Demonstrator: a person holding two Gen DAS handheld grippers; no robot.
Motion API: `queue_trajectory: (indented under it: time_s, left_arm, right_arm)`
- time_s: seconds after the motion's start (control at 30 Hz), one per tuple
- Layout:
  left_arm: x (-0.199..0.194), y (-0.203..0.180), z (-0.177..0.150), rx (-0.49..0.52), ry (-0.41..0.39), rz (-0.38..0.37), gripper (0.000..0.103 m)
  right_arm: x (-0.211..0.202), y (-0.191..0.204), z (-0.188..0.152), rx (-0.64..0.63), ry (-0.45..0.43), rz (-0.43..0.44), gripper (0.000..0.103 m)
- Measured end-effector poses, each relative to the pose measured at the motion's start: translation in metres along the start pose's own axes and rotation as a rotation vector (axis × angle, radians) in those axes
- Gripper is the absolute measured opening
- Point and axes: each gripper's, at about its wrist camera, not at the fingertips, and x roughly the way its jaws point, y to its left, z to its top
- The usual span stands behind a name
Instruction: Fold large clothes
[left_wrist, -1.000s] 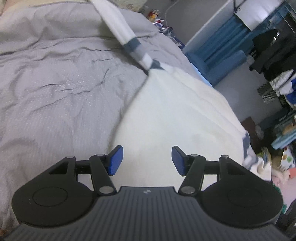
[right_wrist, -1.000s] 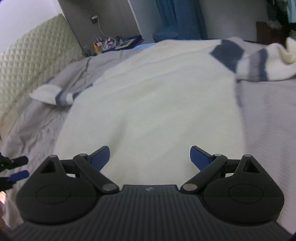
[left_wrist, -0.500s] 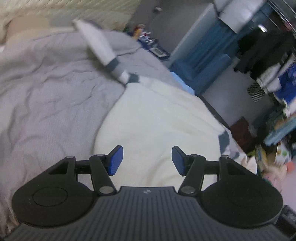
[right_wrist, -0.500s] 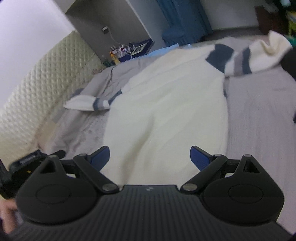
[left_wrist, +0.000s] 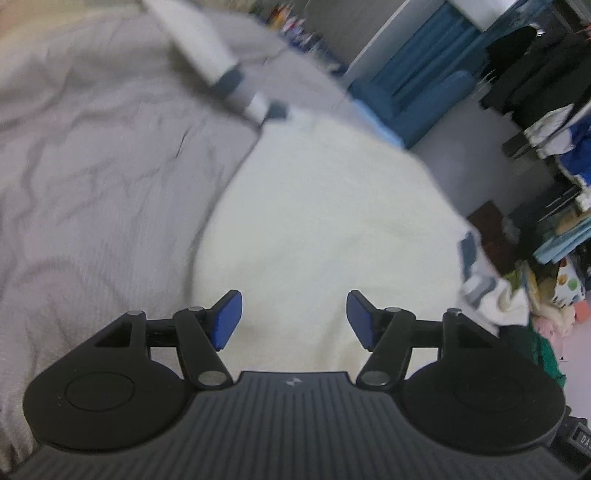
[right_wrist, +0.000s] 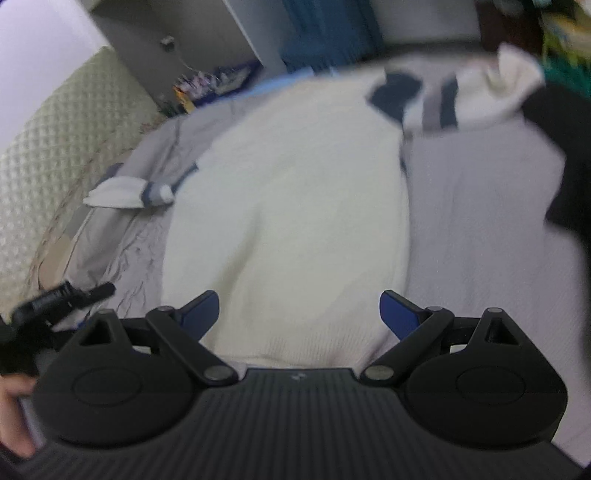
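A bed (right_wrist: 480, 206) covered by a wrinkled grey sheet (left_wrist: 92, 166) carries a cream sweater (right_wrist: 295, 206) spread flat across its middle. One striped sleeve (right_wrist: 129, 192) reaches toward the quilted headboard (right_wrist: 48, 147); the other sleeve (right_wrist: 461, 99) lies at the foot edge.

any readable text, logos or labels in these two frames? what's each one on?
"DA": partial white letters, cut off by the frame edge, on a black device at the lower right of the left wrist view.
Small emblem, no letters, on each gripper body.
Print on the black object at left: too blurred.
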Motion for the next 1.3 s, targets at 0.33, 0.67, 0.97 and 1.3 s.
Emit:
queue_trajectory:
  time_s: [0.33, 0.67, 0.97, 1.3]
  left_arm:
    - [0.094, 0.081, -0.02, -0.205, 0.189, -0.037, 0.069]
    - [0.117, 0.108, -0.029, -0.358, 0.171, -0.149, 0.081]
    - [0.122, 0.093, -0.033, -0.326, 0.169, -0.18, 0.06]
    - [0.075, 0.098, -0.018, -0.341, 0.02, -0.217, 0.013]
  right_arm:
    - [0.1, -0.065, -0.032, 0.292, 0.123, 0.016, 0.094]
    - [0.141, -0.105, -0.037, 0.533, 0.165, 0.061, 0.097]
    - [0.151, -0.072, -0.046, 0.399, 0.178, 0.127, 0.063]
    - [0.123, -0.072, -0.024, 0.332, 0.075, 0.151, 0.017]
